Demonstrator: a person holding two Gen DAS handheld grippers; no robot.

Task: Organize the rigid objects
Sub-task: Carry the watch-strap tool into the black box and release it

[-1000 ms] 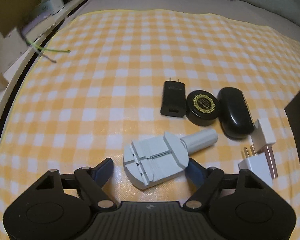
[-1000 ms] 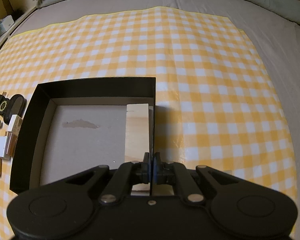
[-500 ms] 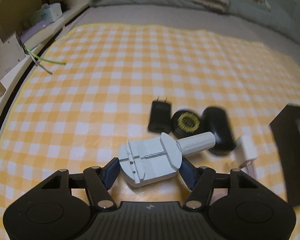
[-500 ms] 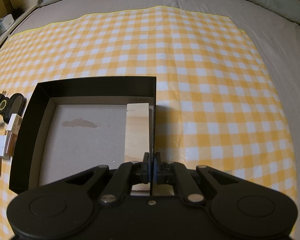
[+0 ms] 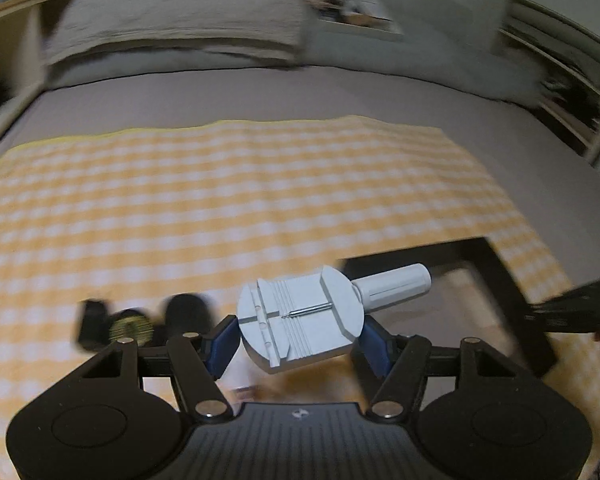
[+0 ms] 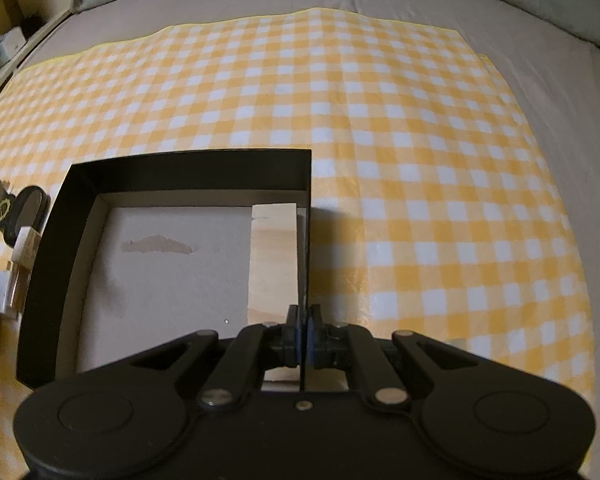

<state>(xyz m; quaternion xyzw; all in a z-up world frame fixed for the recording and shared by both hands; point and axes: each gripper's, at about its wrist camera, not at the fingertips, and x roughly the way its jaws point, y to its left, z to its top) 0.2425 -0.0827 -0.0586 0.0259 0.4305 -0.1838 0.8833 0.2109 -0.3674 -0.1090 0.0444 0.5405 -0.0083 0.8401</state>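
Grey plastic, the watch tool [image 5: 300, 322] sits clamped between the left fingers [image 5: 223, 340], its handle pointing right toward the black box [image 5: 512, 280] just beyond. The right fingers [image 6: 290, 330], nearly closed, pinch that box's right wall, beside a wooden block [image 6: 274, 256].

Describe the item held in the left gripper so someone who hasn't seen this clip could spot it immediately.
Above the yellow checked cloth, near the black box, the left gripper clamps a pale grey plastic tool. Its flat grooved body, thin metal pin and round handle set it apart from the small black items on the cloth behind.
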